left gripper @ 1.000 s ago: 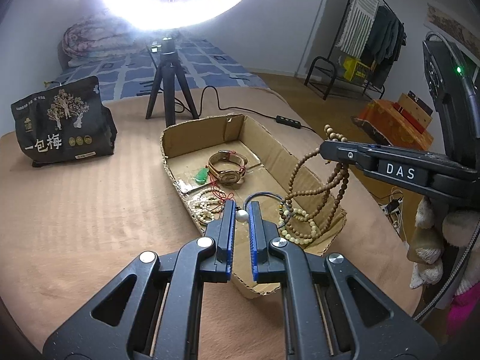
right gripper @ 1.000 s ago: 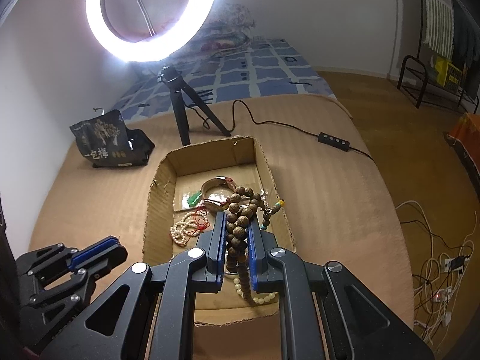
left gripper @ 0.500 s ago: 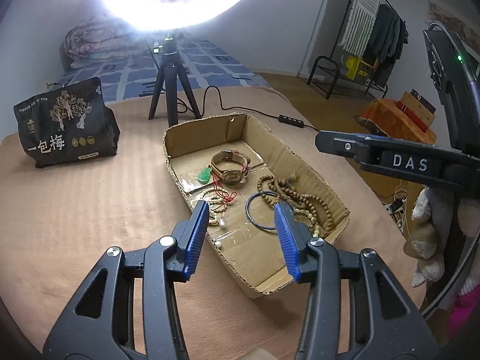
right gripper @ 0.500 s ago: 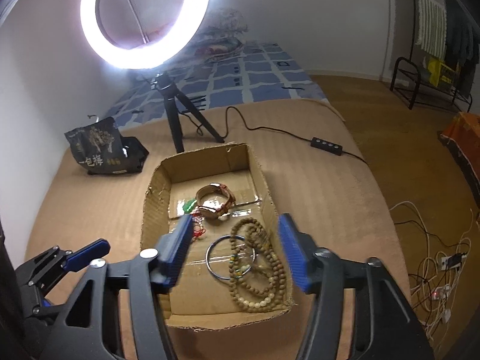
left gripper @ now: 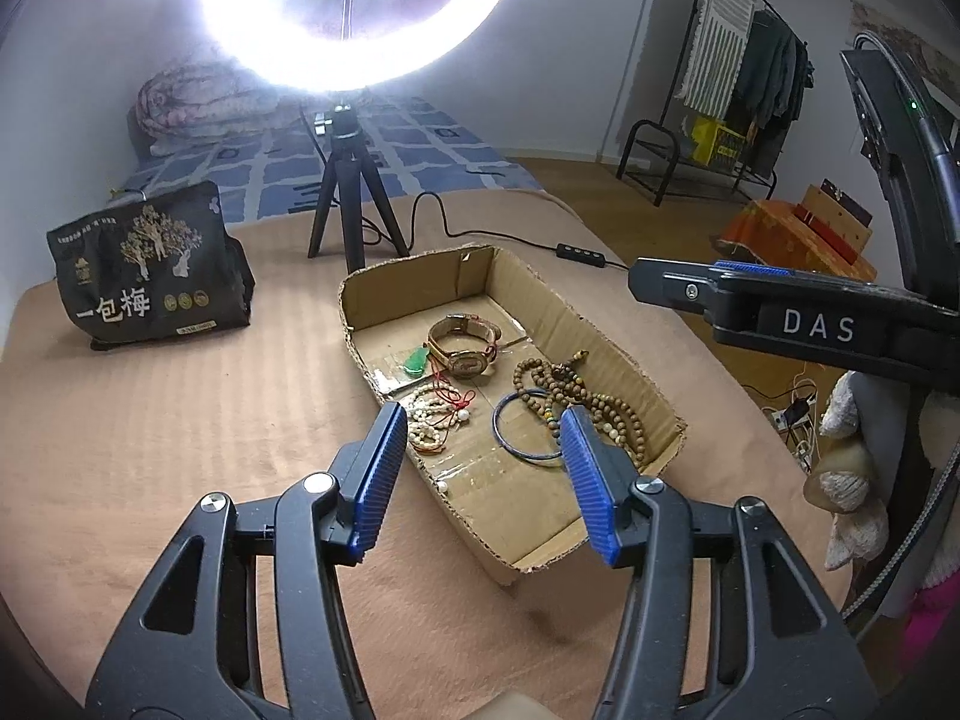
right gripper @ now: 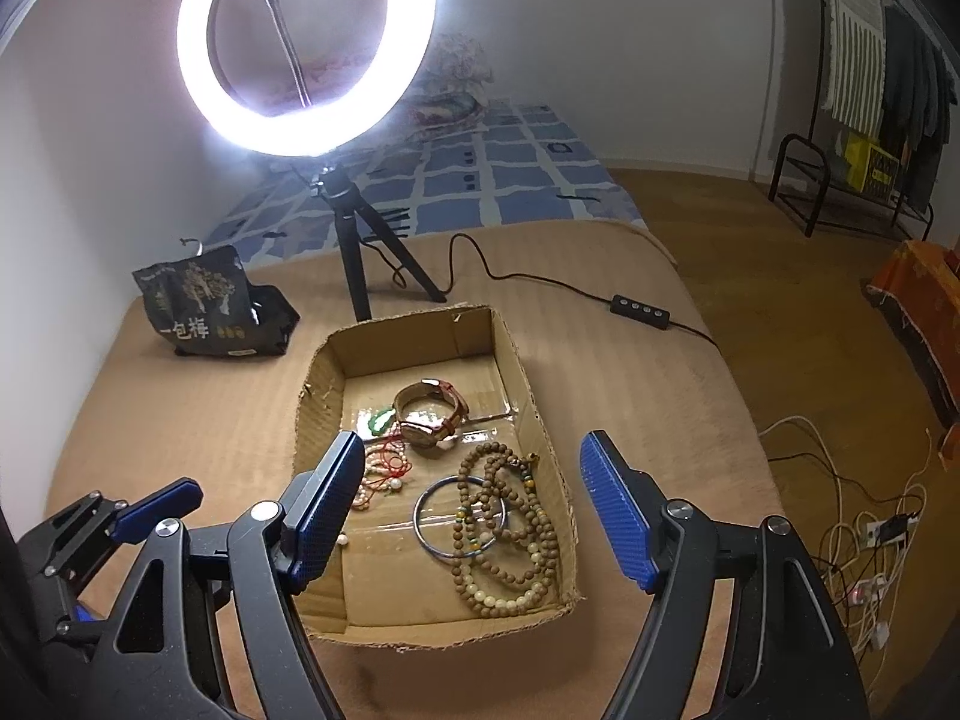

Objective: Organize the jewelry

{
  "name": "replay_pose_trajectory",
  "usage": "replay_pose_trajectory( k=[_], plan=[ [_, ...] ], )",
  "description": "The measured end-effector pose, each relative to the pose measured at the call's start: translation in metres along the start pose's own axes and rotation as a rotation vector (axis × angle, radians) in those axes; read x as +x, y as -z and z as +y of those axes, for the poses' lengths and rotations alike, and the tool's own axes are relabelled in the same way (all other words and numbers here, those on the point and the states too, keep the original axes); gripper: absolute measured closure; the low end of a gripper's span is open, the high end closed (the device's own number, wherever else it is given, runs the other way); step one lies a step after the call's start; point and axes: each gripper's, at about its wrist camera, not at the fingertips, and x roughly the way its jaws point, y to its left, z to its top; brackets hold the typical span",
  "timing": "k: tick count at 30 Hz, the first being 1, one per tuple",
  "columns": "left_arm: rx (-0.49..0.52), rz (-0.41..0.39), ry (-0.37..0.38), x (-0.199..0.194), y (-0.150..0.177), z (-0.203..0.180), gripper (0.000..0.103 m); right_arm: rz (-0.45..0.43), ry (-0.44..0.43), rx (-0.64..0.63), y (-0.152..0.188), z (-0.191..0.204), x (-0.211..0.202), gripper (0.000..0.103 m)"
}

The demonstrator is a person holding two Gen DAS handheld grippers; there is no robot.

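Both tongs: your left tongs [left gripper: 477, 474] and right tongs [right gripper: 474, 507] hang over the cardboard box [right gripper: 318, 384], jaws opening, nothing between the pads.
What changed: a second ago your left tongs pinched a pearl piece and your right tongs gripped the wooden bead string; both loads now lie in the box.
Wooden bead string: the wooden bead string [right gripper: 510, 528] sits coiled by the right wall, draped over the blue bangle [right gripper: 429, 531].
Pearl piece: a pearl-and-red-cord strand [left gripper: 435, 417] lies by the left wall, with one loose pearl [left gripper: 443, 486] nearer the front edge.
Other pieces: watch [right gripper: 432, 414] and green pendant [right gripper: 379, 420] rest toward the back.
Meaning for the task: you appear to have every visible piece inside, though the beads and bangle overlap.
Edges: box walls are low and ragged; the front lip lies just under your tongs.
Open room: the brown bed cover [left gripper: 150, 420] lies bare to the left of the box; the tripod [left gripper: 351, 204], snack bag [left gripper: 147, 273] and cable [right gripper: 540, 279] stand well behind.
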Motion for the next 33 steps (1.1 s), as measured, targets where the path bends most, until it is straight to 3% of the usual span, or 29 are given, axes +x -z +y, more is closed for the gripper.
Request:
replay_pose_trajectory(
  k=[13,22,26,33],
  plan=[
    [0.038,-0.049,-0.055,-0.046,0.002,0.006,0.048,-0.08,0.026,-0.038,-0.003,0.016,-0.046,0.029],
    [0.039,-0.124,-0.074,-0.107,0.009,0.013,0.048,-0.156,0.039,-0.025,0.003,0.029,-0.089,0.029],
    [0.045,-0.169,-0.08,-0.136,0.016,0.014,0.039,-0.192,0.044,-0.031,0.012,0.037,-0.108,0.027],
    [0.056,-0.2,-0.095,-0.169,0.031,0.017,0.039,-0.259,0.09,-0.098,0.03,0.053,-0.139,0.024]
  ],
)
